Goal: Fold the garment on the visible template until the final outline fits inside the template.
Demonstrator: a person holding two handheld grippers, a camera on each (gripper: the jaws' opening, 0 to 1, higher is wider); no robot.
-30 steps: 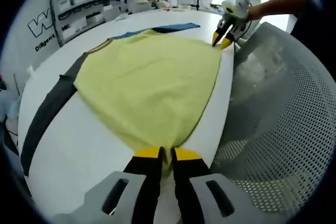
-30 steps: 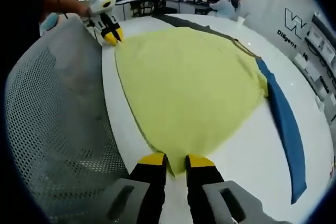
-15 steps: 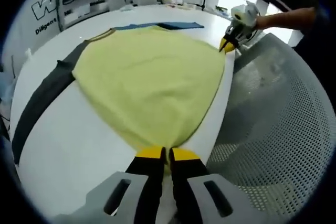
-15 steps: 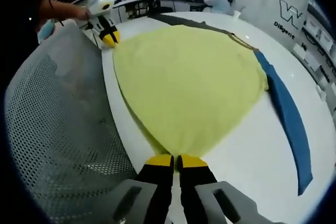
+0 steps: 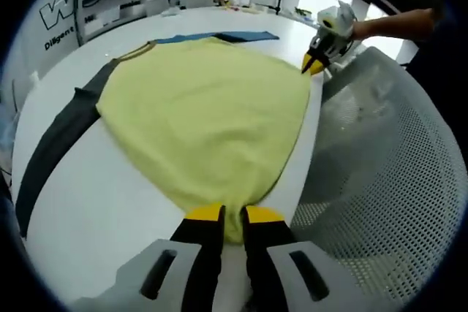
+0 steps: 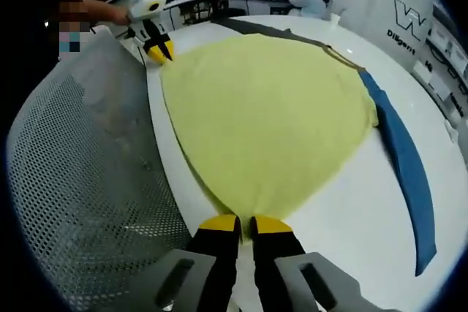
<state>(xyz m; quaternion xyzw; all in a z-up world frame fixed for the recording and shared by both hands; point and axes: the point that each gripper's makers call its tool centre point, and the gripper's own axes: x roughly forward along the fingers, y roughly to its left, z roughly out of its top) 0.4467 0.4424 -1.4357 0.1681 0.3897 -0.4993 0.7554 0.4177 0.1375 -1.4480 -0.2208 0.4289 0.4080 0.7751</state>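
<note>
From my left gripper view, the pale yellow knitted garment covers most of the dark grey strip of the template on the white table, and that strip runs out past the picture's edge. The blue strip of the template slips under the garment's far corner in my right gripper view. The wall lettering is cut off, and I cannot read it.

wall | large "W" logo | "Diligent" beneath, cut off
</note>
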